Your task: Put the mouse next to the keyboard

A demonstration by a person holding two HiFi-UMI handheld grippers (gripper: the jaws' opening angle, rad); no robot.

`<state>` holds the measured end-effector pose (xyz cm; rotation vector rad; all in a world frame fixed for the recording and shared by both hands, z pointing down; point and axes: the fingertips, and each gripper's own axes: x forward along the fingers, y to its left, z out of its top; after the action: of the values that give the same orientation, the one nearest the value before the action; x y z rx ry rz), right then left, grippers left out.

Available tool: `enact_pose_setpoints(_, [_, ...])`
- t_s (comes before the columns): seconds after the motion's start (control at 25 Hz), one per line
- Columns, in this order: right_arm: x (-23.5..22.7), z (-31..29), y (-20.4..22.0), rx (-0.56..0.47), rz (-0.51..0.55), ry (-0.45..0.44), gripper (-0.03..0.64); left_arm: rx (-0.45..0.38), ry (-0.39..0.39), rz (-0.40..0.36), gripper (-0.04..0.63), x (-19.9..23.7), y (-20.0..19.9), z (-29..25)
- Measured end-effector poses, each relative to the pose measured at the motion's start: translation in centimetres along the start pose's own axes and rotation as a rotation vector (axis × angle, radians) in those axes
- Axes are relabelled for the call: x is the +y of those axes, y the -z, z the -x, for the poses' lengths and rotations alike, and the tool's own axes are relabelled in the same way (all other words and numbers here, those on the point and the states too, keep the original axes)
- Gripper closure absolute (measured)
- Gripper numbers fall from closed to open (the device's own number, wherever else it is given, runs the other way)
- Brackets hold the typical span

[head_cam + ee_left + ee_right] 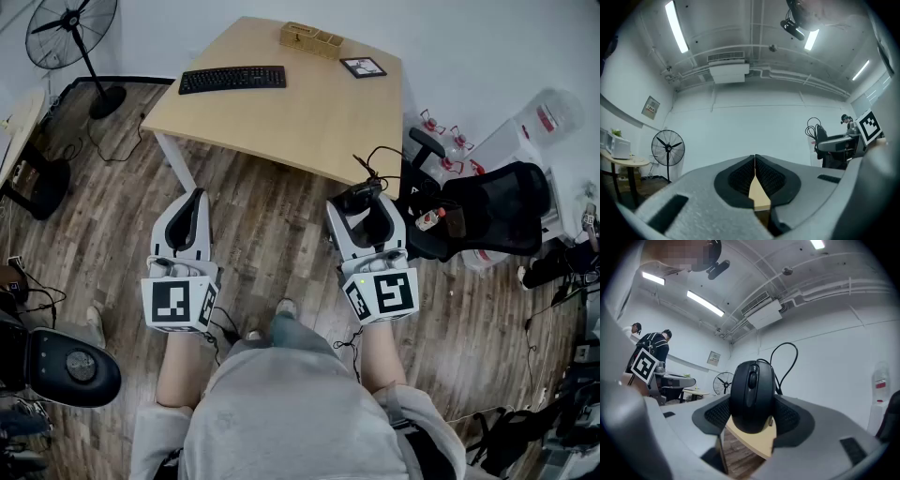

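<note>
A black corded mouse (752, 397) sits clamped between the pads of my right gripper (751, 414), its cable looping up behind it. From the head camera the same mouse (361, 197) shows at the tip of the right gripper (361, 208), held in the air above the wooden floor near the table's front corner. The black keyboard (232, 79) lies on the far left part of the light wooden table (309, 112). My left gripper (194, 208) hangs over the floor with its jaws shut and nothing between them; its pads (740, 178) meet in the left gripper view.
A wooden organiser box (311, 39) and a small framed picture (363, 67) stand at the table's back. A black office chair (487, 206) with cables is to the right. A standing fan (75, 37) is at the far left, a stool (70, 366) near my left.
</note>
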<state>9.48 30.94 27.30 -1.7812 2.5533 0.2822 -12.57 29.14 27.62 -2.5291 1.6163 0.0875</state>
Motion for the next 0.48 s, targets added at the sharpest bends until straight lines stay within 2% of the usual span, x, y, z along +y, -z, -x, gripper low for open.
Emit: enact_pose_setpoints(0.48, [-1.4,-2.4,0.2,-0.015,0.011,-0.008,0.365,-0.005,-0.017,-0.002,0.584,0.6,0.2,-2.5])
